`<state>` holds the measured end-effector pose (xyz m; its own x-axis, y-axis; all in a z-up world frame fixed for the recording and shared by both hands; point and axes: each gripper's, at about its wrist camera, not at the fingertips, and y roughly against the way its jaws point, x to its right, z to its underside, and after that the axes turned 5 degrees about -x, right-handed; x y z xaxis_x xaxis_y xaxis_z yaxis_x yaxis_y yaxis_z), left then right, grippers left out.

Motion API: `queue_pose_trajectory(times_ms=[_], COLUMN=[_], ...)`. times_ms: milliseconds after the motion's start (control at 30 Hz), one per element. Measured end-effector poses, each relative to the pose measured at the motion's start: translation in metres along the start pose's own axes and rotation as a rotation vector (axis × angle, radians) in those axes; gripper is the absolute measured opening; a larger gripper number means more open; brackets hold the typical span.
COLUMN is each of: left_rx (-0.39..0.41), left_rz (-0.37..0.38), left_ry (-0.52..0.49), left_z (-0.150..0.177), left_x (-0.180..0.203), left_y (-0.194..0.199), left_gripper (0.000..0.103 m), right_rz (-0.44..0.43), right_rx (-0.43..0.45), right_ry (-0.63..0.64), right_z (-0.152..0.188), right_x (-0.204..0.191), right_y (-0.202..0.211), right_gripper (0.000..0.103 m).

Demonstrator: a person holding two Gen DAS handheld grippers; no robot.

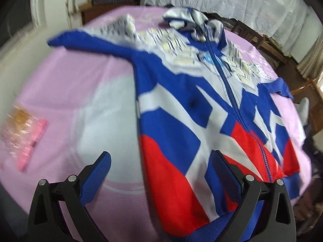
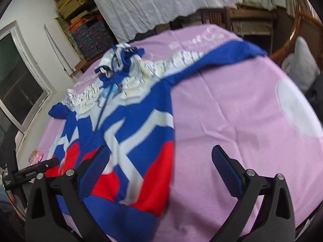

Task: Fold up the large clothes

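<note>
A blue, white and red zip-up hooded jacket (image 1: 181,109) lies flat, front up, on a pink sheet (image 1: 70,92), sleeves spread out to both sides and hood at the far end. My left gripper (image 1: 161,161) is open and empty, above the jacket's near left hem. My right gripper (image 2: 161,157) is open and empty, above the jacket's (image 2: 129,129) near right hem, over the edge between cloth and pink sheet (image 2: 232,111). The left gripper's black body (image 2: 32,169) shows at the left of the right wrist view.
A pink packet (image 1: 26,135) lies on the sheet to the left of the jacket. White draped cloth (image 1: 232,2) and wooden furniture (image 1: 262,40) stand behind the table. A wooden chair with a grey cushion (image 2: 300,64) is at the right. Shelves with boxes (image 2: 80,10) stand at the back left.
</note>
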<state>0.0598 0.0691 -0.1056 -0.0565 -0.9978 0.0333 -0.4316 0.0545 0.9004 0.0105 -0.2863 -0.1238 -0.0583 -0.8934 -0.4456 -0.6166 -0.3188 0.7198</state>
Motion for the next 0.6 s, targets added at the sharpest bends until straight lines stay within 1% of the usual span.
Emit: queue_pose_trajectory(times_ms=[33, 67, 100, 133, 167, 233, 300, 333, 367, 400, 433, 467, 500, 533, 600], left_rx=[-0.022, -0.02, -0.043, -0.053, -0.052, -0.055, -0.049, -0.04, -0.029, -0.019, -0.004, 0.008, 0.011, 0.004, 0.022], left_rz=[0.007, 0.005, 0.018, 0.033, 0.038, 0.038, 0.033, 0.026, 0.015, 0.012, 0.007, 0.002, 0.002, 0.032, 0.063], left_ry=[-0.009, -0.031, -0.045, -0.064, -0.072, -0.087, -0.111, -0.126, -0.139, -0.146, -0.147, -0.148, -0.145, -0.119, -0.08], left_z=[0.004, 0.007, 0.009, 0.012, 0.015, 0.017, 0.02, 0.022, 0.024, 0.025, 0.025, 0.023, 0.023, 0.018, 0.015], left_x=[0.001, 0.003, 0.006, 0.008, 0.009, 0.011, 0.013, 0.014, 0.014, 0.014, 0.013, 0.01, 0.009, 0.002, -0.007], left_y=[-0.001, -0.001, 0.0, 0.0, 0.0, 0.001, 0.003, 0.004, 0.005, 0.006, 0.007, 0.007, 0.006, 0.006, 0.012], left_gripper=[0.1, 0.1, 0.1, 0.1, 0.1, 0.099, 0.099, 0.096, 0.091, 0.085, 0.064, 0.029, 0.009, 0.009, 0.007], right_rz=[-0.01, -0.021, -0.036, -0.05, -0.059, -0.072, -0.054, -0.057, -0.077, -0.099, -0.121, -0.125, -0.116, -0.118, -0.149], right_rx=[-0.023, -0.037, -0.049, -0.065, -0.074, -0.088, -0.079, -0.081, -0.088, -0.101, -0.113, -0.117, -0.115, -0.114, -0.111], right_ry=[-0.004, -0.002, 0.005, 0.017, 0.023, 0.019, 0.036, 0.044, 0.047, 0.045, 0.04, 0.039, 0.048, 0.053, 0.049], right_z=[0.004, 0.006, 0.009, 0.013, 0.016, 0.021, 0.024, 0.025, 0.025, 0.026, 0.026, 0.026, 0.026, 0.026, 0.026], right_x=[0.005, 0.007, 0.007, 0.007, 0.008, 0.009, 0.006, 0.004, 0.003, 0.002, 0.001, -0.001, -0.004, -0.006, -0.009], right_y=[-0.005, -0.007, -0.008, -0.01, -0.011, -0.014, -0.014, -0.013, -0.014, -0.016, -0.018, -0.019, -0.02, -0.019, -0.014], right_gripper=[0.098, 0.094, 0.09, 0.082, 0.076, 0.069, 0.065, 0.057, 0.044, 0.036, 0.025, 0.02, 0.018, 0.015, 0.014])
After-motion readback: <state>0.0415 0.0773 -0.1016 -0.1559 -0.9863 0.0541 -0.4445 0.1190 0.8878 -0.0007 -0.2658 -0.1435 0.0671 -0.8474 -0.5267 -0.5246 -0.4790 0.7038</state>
